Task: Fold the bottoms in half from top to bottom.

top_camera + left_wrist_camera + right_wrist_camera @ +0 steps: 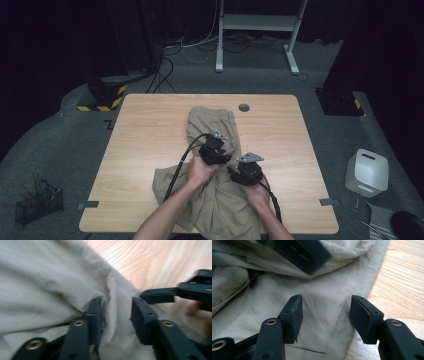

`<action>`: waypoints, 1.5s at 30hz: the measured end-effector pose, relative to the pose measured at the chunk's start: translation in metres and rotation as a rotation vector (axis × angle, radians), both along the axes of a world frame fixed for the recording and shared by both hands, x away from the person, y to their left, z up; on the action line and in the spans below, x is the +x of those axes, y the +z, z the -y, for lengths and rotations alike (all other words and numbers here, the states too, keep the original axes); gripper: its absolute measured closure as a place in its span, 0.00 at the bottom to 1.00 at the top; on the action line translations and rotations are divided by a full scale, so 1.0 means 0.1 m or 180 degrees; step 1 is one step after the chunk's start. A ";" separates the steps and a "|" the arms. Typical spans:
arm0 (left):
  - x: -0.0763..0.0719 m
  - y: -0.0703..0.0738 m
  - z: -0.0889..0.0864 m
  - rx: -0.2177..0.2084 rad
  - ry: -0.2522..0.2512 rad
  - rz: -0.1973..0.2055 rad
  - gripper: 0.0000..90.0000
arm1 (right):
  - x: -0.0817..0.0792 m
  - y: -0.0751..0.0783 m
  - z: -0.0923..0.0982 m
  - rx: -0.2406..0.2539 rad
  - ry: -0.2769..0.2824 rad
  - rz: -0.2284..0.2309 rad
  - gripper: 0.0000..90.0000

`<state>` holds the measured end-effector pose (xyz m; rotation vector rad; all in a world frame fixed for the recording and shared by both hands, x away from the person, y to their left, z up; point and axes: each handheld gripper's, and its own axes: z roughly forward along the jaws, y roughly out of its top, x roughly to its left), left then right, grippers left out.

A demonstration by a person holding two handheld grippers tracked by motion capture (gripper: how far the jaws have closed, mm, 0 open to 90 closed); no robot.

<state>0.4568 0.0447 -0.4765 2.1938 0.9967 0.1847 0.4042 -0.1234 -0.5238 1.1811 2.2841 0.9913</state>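
Beige trousers (215, 150) lie crumpled, seemingly folded, on table (145, 140).

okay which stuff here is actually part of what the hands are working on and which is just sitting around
In the job:
- khaki trousers spread on the table
- left gripper, jaws apart with a fold of cloth between
- right gripper, open over the cloth

Lying about:
- white box on the floor
- wire basket
- white frame behind
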 end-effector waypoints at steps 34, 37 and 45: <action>-0.55 -0.38 -1.26 0.0351 0.0870 0.0335 0.60 | -0.14 0.01 -0.18 -0.0031 0.0207 0.0000 0.54; -0.44 -0.37 -1.28 0.0376 0.0926 0.0327 0.74 | 0.00 0.00 -0.28 -0.0021 0.0154 0.0031 0.54; -0.20 -0.27 -1.44 0.0212 0.1170 0.0108 0.94 | 0.26 0.00 -0.46 -0.0021 0.0066 0.0033 0.53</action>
